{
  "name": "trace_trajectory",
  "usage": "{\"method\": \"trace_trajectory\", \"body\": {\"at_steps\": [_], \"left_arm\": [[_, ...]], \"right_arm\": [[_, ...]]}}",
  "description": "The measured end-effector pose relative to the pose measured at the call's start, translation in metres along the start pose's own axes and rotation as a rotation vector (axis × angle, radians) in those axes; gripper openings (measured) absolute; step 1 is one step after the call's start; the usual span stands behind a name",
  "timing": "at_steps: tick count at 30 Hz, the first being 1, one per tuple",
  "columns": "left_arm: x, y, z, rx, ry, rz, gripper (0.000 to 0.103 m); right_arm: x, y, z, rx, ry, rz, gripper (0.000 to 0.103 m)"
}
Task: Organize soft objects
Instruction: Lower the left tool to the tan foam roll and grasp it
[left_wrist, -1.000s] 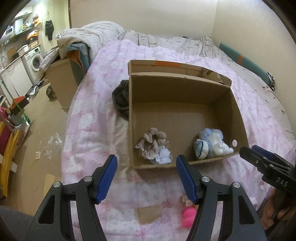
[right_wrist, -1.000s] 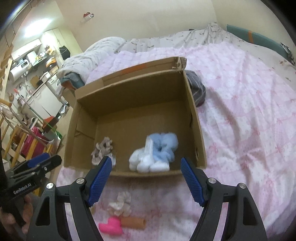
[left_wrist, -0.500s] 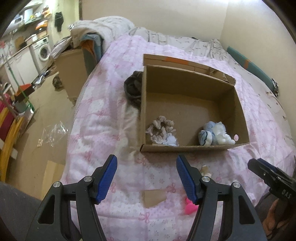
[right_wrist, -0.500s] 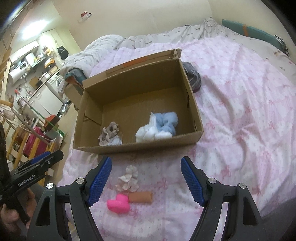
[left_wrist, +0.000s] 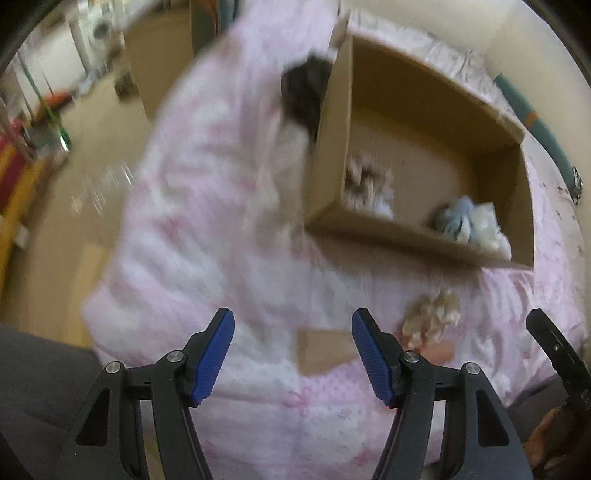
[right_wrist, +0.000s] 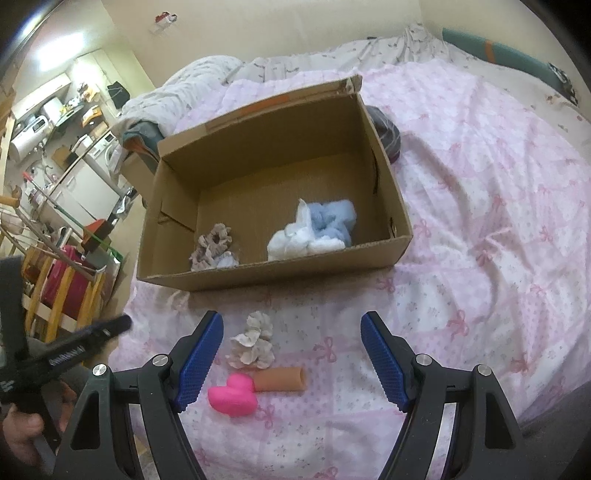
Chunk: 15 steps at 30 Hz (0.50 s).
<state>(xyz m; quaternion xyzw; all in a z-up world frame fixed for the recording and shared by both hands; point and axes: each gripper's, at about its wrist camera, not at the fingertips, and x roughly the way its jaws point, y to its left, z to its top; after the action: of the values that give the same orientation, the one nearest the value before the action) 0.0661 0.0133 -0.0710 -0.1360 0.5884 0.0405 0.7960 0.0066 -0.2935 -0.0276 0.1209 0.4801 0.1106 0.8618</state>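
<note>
A cardboard box (right_wrist: 280, 275) stands open on the pink bed; it also shows, blurred, in the left wrist view (left_wrist: 406, 236). Inside lie a beige scrunchie (right_wrist: 212, 247) and a blue and white soft bundle (right_wrist: 314, 229). In front of the box lie a cream scrunchie (right_wrist: 253, 341), a pink soft toy (right_wrist: 232, 395) and a tan tube (right_wrist: 282, 380). My right gripper (right_wrist: 291, 354) is open and empty above them. My left gripper (left_wrist: 291, 354) is open and empty over the bed's near edge, left of the cream scrunchie (left_wrist: 430, 317).
A dark garment (right_wrist: 388, 134) lies behind the box. A flat cardboard scrap (left_wrist: 323, 350) lies on the pink quilt (right_wrist: 480, 221). The floor and furniture (right_wrist: 66, 258) are to the left of the bed. A rumpled duvet (right_wrist: 207, 74) lies at the bed's head.
Both grippers have pulled back from the box toward the near bed edge. The left view has swung and is blurred. The loose items in front of the box have come fully into view.
</note>
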Motion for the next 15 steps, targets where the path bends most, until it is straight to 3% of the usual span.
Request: {"method": "trace_trajectory", "body": {"at_steps": [3,5,9,15], "left_arm": [[0.030,-0.007,-0.004,0.008,0.136,-0.040,0.062],[0.042,-0.016,-0.008,0.043,0.177,-0.034,0.056],[0.055,-0.028,-0.013,0.096,0.207,0.004,0.056],[0.056,-0.034,-0.013,0.123,0.180,0.031,0.048]], "right_arm": [[0.004,-0.002,0.000,0.018,0.014,0.005,0.081],[0.006,-0.003,0.000,0.025,0.022,0.004,0.081],[0.009,-0.006,0.000,0.040,0.036,0.010,0.081],[0.012,-0.006,-0.001,0.045,0.052,0.013,0.081]]}}
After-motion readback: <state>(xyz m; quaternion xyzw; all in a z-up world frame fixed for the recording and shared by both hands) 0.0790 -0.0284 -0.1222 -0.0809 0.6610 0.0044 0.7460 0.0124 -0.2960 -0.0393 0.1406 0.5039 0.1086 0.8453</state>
